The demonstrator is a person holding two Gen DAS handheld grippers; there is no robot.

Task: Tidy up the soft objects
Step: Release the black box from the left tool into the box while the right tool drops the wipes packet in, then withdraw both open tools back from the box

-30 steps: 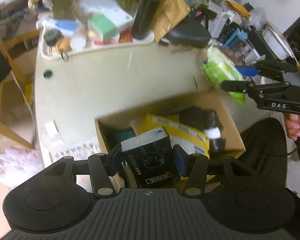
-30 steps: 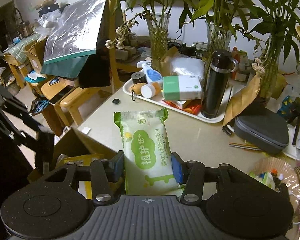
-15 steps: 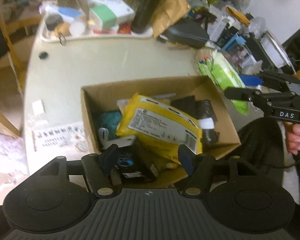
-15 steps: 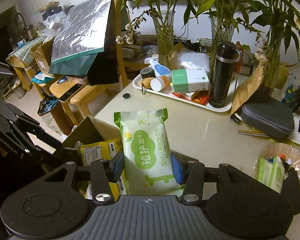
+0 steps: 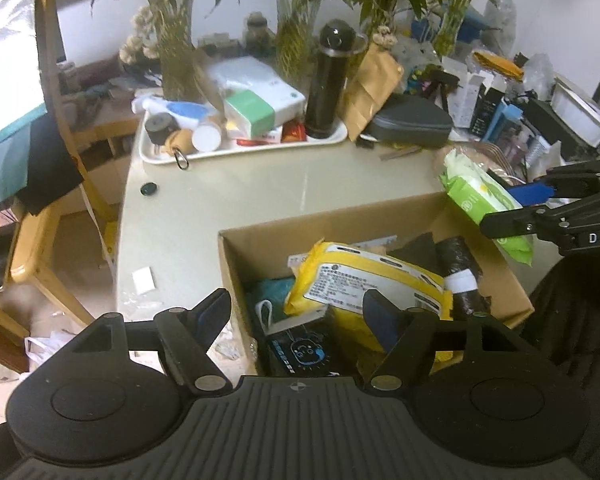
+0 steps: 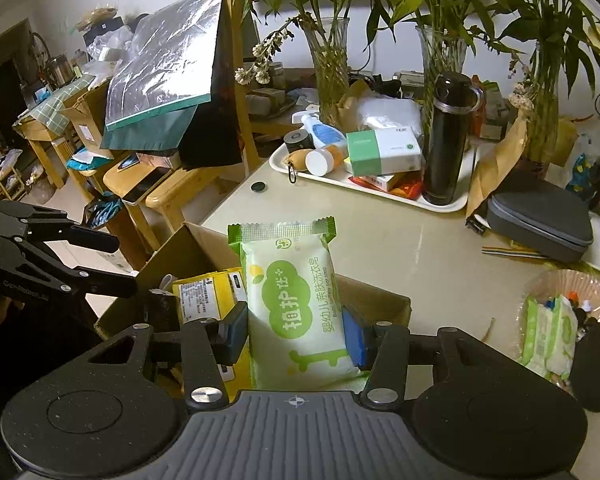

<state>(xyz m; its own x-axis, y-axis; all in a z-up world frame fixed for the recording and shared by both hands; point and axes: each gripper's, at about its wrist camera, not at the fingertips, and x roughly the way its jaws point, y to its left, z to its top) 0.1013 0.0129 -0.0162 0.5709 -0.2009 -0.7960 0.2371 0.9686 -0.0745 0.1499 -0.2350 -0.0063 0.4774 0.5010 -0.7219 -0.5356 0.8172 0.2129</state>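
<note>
Soft packs already fill the brown cardboard box [image 5: 500, 280]; the black tissue pack [image 5: 300, 350] lies inside at six o'clock, below the left gripper [image 5: 296, 310], whose jaws have just been opening and stand apart on nothing. The right gripper [image 6: 296, 328], clamped on the green-and-white soap packet [image 6: 296, 300], hovers over the box's three-o'clock rim; another green pack [image 6: 548, 332] waits on the table.

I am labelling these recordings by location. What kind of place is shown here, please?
Probably a lived-in home room, a cluttered one. Glass vases of bamboo stand behind a tray of toiletries and a flask, wooden chairs crowd the table.
</note>
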